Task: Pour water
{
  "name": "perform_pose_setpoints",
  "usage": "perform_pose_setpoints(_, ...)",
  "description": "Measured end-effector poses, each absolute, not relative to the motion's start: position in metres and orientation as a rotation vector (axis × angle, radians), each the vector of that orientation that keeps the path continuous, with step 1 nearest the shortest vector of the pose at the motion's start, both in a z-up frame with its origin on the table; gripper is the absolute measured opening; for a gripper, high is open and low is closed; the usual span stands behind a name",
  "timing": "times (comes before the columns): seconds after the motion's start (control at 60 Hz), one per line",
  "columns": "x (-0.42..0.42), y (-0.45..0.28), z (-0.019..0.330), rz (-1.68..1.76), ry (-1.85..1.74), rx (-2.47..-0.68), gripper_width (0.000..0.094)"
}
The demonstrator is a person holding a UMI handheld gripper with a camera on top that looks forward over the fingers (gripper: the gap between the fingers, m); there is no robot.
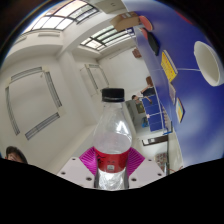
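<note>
Claw [111, 166] clamped on clear water bottle [113, 140], black cap, red label, held upright

We found no legible text; the red label band [111, 160] on the clear plastic black-capped bottle [113, 135] stayed unreadable.

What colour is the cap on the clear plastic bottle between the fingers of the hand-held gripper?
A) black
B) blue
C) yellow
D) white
A: the clear plastic bottle with a red label, held upright between the fingers of the hand-held gripper, carries a black screw cap on its neck.
</note>
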State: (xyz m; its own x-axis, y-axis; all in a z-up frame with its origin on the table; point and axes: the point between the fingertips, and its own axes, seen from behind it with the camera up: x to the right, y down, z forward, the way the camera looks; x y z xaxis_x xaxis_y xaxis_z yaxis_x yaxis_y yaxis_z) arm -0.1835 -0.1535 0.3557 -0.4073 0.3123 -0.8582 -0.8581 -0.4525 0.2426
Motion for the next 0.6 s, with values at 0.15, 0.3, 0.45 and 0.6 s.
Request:
perform_pose_setpoints(0.15, -0.156, -0.122, 0.29, 2.121, 1.267, -0.805, 0.0334)
perform_pose_setpoints(0.3, -0.149, -0.113, 0.236, 2.138, 1.463, -0.752, 0.0333)
perform_pose_setpoints(0.45, -0.154, -0.116, 0.246, 2.151, 1.428, -0.783, 0.0332)
perform_pose_setpoints(0.6, -0.141, -0.121, 0.289, 2.105, 1.288, -0.847, 0.0331)
